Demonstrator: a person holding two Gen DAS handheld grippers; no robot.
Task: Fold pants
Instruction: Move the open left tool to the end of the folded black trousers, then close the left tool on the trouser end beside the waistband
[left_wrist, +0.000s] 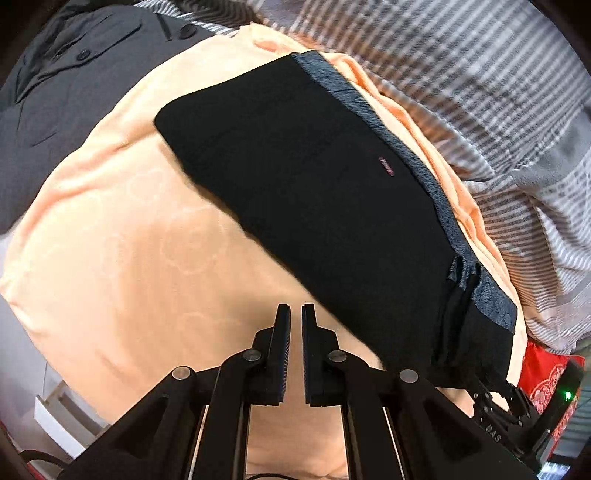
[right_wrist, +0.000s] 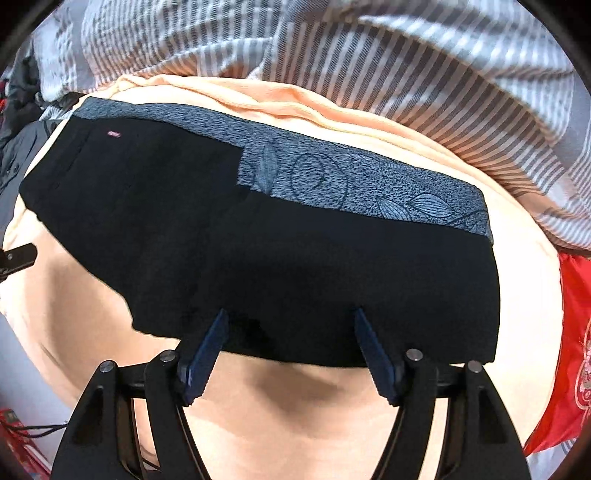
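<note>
on the peach blanket (right_wrist: 369, 110), black pants (right_wrist: 258, 258) lie folded. right gripper (right_wrist: 290, 321) wide, over their near edge, gripping nothing. only the left view shows the left gripper (left_wrist: 296, 314) pinched nearly closed, empty, beside the pants, plus a dark jacket (left_wrist: 74, 92).

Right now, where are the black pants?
The pants lie folded on the peach sheet, mid-frame in both views, just ahead of the right gripper, with the striped blanket behind them.
</note>
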